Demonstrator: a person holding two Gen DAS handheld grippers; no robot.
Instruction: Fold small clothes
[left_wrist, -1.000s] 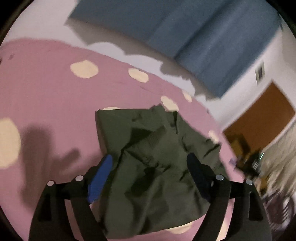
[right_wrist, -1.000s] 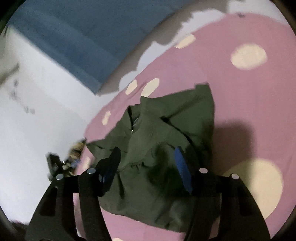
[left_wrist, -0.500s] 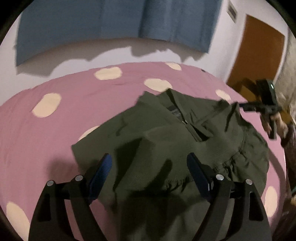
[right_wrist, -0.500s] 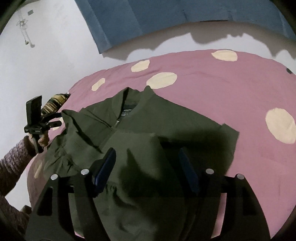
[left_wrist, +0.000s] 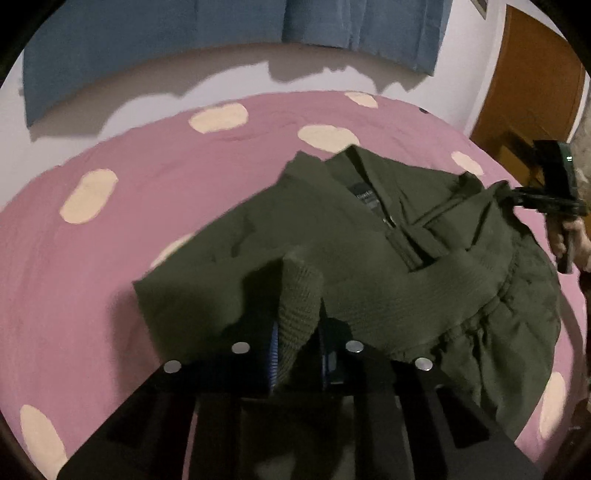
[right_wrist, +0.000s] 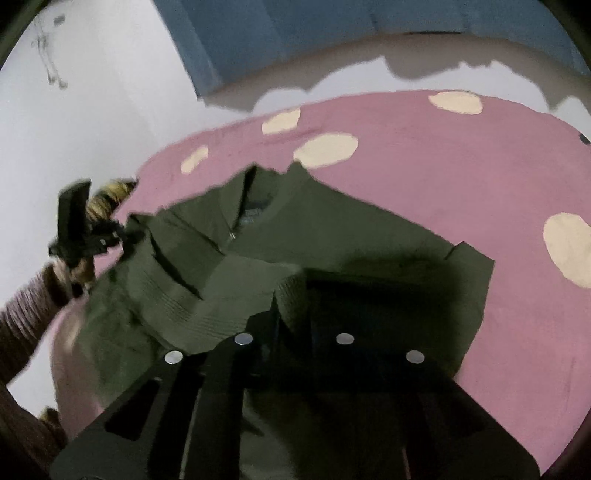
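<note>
Now both grippers' fingers have just closed on the green jacket (left_wrist: 332, 229).

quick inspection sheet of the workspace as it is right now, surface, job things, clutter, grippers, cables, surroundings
surface: pink bedspread with cream spots, lightly creased.
job's things: one dark green jacket lying rumpled on the spread, collar away from the cameras, zip partly open, ribbed hem nearest.
clutter: nothing seen on the spread besides the jacket.
grippers: left gripper has just closed and pinches a ribbed fold of the hem; right gripper has just closed on the hem too. Each shows at the edge of the other's view, held in a hand.
cables: nothing seen.
surroundings: white wall, blue cloth hanging above the bed, brown door at right.
</note>
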